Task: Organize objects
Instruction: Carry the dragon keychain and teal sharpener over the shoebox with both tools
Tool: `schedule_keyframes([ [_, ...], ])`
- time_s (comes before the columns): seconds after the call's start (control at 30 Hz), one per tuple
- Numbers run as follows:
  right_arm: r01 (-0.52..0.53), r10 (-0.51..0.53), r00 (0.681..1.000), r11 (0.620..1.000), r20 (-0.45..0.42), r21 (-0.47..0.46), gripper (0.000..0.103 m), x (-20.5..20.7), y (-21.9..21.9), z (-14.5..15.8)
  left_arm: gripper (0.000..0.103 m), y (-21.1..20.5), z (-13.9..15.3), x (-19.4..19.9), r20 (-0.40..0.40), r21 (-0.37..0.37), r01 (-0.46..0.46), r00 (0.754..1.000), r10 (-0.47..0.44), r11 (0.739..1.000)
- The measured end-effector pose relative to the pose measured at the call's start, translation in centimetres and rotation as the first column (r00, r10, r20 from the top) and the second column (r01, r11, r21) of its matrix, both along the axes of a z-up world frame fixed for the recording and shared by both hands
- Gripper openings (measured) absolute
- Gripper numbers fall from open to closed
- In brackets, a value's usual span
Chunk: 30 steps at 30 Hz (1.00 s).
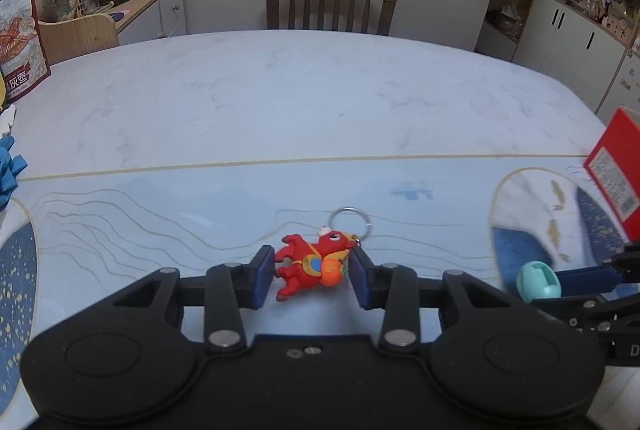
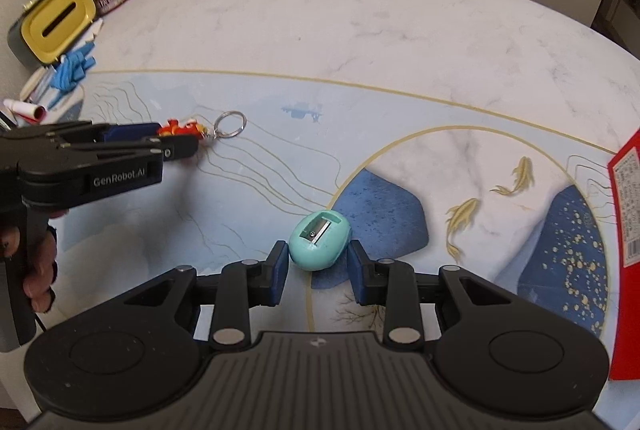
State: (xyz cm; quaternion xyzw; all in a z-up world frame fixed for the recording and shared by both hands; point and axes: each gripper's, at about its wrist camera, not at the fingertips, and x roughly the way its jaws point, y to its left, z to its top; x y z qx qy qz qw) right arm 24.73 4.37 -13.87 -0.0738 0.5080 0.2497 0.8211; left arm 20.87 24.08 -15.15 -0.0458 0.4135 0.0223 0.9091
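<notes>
Marble-patterned table [image 1: 280,102] with a blue mat and painted goldfish fills both views, a wooden chair [image 1: 332,4] at its far edge. On it, the left gripper [image 1: 312,276] has its fingers spread either side of a red toy keychain [image 1: 314,264], touching or nearly so. Nearby, the right gripper [image 2: 318,264] likewise brackets a teal egg-shaped pencil sharpener [image 2: 320,240], not clearly squeezing it.

Red-and-orange keychain [image 1: 310,267], mint-green sharpener [image 2: 320,240], blue placemat [image 2: 248,190] with gold fish
</notes>
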Motion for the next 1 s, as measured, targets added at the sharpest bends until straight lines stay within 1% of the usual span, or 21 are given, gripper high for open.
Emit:
schedule_keyframes([
  [0.27, 0.004, -0.005, 1.0, 0.997, 0.022, 0.071, 0.031, -1.4, -3.0, 3.0, 0.038, -3.2, 3.0, -1.7, 0.027, -0.036, 0.041, 0.999, -0.04, 0.999],
  [0.47, 0.013, -0.019, 0.998, 0.993, 0.054, 0.113, 0.031, -2.4, -6.1, 5.2, 0.038, -5.9, 5.1, -2.7, 0.039, -0.059, 0.079, 0.996, -0.077, 0.995],
  [0.7, 0.041, -0.054, 0.994, 0.989, 0.095, 0.143, 0.031, -3.1, -11.1, 7.5, 0.038, -10.4, 7.7, -2.7, 0.062, -0.072, 0.132, 0.99, -0.127, 0.989],
  [0.87, 0.069, -0.089, 0.987, 0.987, 0.133, 0.148, 0.031, -3.0, -15.5, 8.9, 0.038, -14.6, 9.2, -2.2, 0.078, -0.056, 0.184, 0.981, -0.179, 0.981],
  [1.0, 0.107, -0.131, 0.979, 0.982, 0.158, 0.153, 0.031, -2.7, -19.5, 9.8, 0.038, -18.2, 10.6, -1.6, 0.101, -0.056, 0.224, 0.971, -0.217, 0.973],
])
